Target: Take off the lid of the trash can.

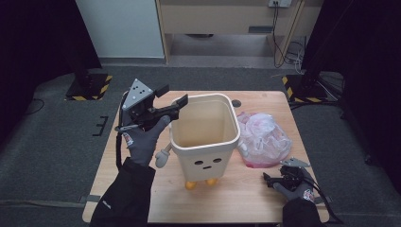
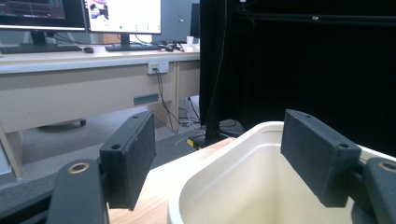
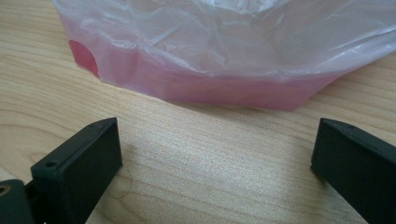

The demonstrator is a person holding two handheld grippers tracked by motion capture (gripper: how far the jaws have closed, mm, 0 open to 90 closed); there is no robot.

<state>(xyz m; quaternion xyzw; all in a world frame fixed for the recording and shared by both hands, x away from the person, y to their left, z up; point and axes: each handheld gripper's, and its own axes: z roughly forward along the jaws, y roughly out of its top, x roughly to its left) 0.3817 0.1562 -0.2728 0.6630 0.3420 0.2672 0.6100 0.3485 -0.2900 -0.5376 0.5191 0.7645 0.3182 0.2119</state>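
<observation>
Right gripper (image 3: 217,163) spread over wooden table (image 1: 236,194) near bag (image 1: 262,139); left gripper (image 1: 168,100) spread at bin (image 1: 203,130) rim; grey carpet.

The tall cream plastic bin (image 1: 204,137) stands mid-desk, its mouth unobstructed. The crumpled pink-and-clear plastic bag (image 1: 263,140) lies touching its right side, blocking that flank. Bare light wooden desk (image 1: 236,198) runs along the near edge, and between the bag and the right claw (image 3: 215,154).

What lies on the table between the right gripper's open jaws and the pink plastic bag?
Nothing: in the right gripper view, bare wooden table runs from the right gripper up to the pink plastic bag.
</observation>
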